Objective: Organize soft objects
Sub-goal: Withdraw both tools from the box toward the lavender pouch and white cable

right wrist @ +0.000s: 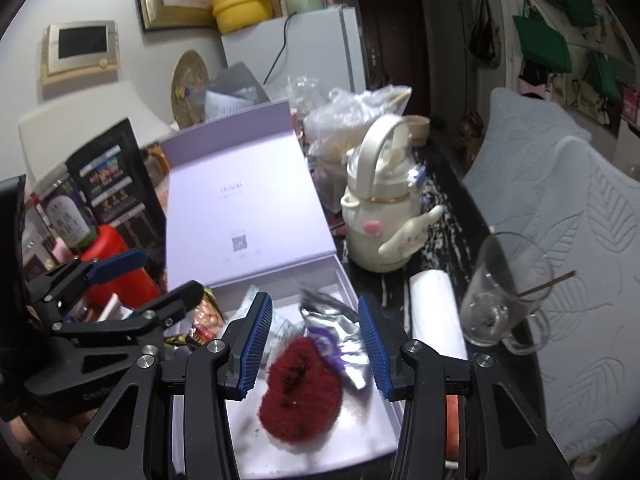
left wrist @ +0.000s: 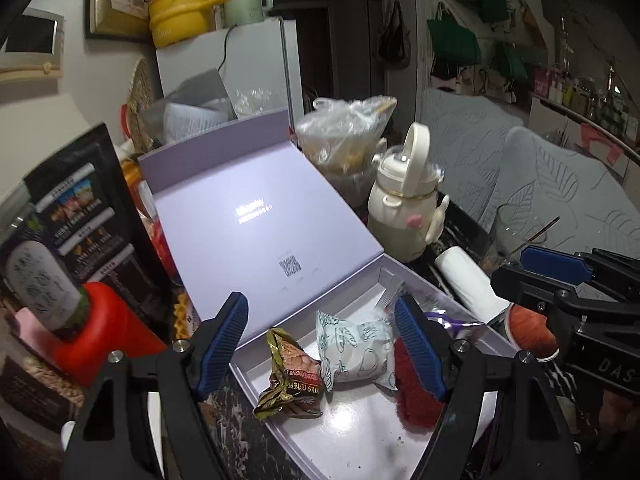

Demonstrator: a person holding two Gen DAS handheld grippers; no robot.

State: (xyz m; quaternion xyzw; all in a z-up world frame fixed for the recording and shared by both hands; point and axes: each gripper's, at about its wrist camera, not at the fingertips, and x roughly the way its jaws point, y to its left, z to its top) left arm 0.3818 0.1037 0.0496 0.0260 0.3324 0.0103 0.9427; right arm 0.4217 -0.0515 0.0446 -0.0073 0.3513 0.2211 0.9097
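Lilac cardboard box [left wrist: 404, 276] sits open on the tabletop, lid raised. Inside lie a gold snack packet [left wrist: 290, 376], a pale printed pouch [left wrist: 354, 354], a red fuzzy heart [right wrist: 302, 390] and a silver-purple wrapper [right wrist: 332, 320]. Left gripper [left wrist: 320, 348] and right gripper [right wrist: 316, 348] hover above, jaws apart, holding nothing.

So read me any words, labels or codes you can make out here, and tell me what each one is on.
"OUS CEREAL", partly legible, seen upside down: gold snack packet in the box.
"DAS": body of the right gripper.
Printed line and QR code on the box lid: too blurred to read.
Black menu card: print too small.
Bottle label: illegible.
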